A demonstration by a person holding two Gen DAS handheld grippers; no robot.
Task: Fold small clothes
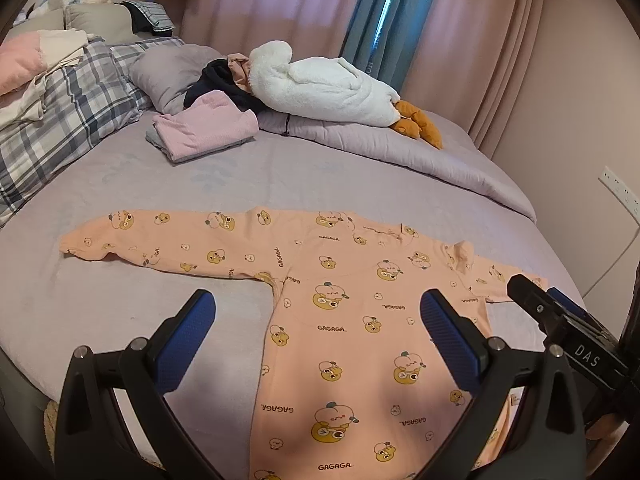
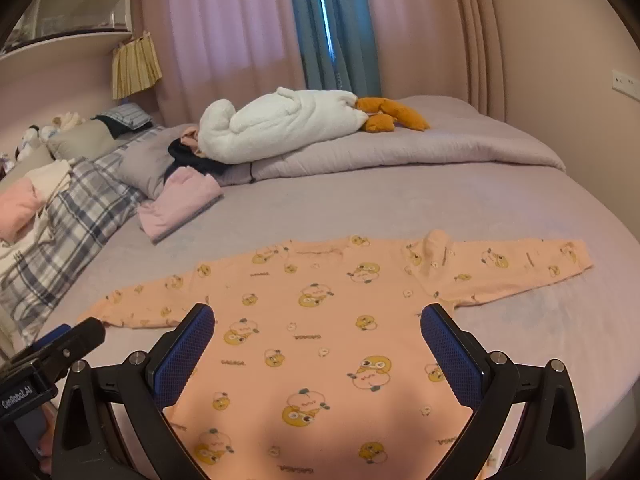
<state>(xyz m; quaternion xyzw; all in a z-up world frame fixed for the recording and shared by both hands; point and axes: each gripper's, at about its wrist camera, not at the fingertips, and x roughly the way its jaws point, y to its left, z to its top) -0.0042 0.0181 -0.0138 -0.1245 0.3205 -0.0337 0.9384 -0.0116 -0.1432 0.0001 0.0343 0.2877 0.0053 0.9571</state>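
Peach top (image 1: 352,320) printed with yellow cartoon ducks on a lilac sheet (image 1: 280,176), beside a grey-and-white plaid pillow (image 1: 72,108).

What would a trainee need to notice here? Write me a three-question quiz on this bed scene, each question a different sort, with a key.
1. True or false: the peach long-sleeved top lies spread flat on the lilac bed sheet with both sleeves stretched out.
2. Multiple choice: the left gripper and right gripper are (A) both open and holding nothing, (B) both shut on a sleeve, (C) one open, one shut.
3. Fill in: beyond the top, near the grey pillow, sits a folded ____ garment.

Key
1. True.
2. A.
3. Pink; it lies left of the white plush goose.
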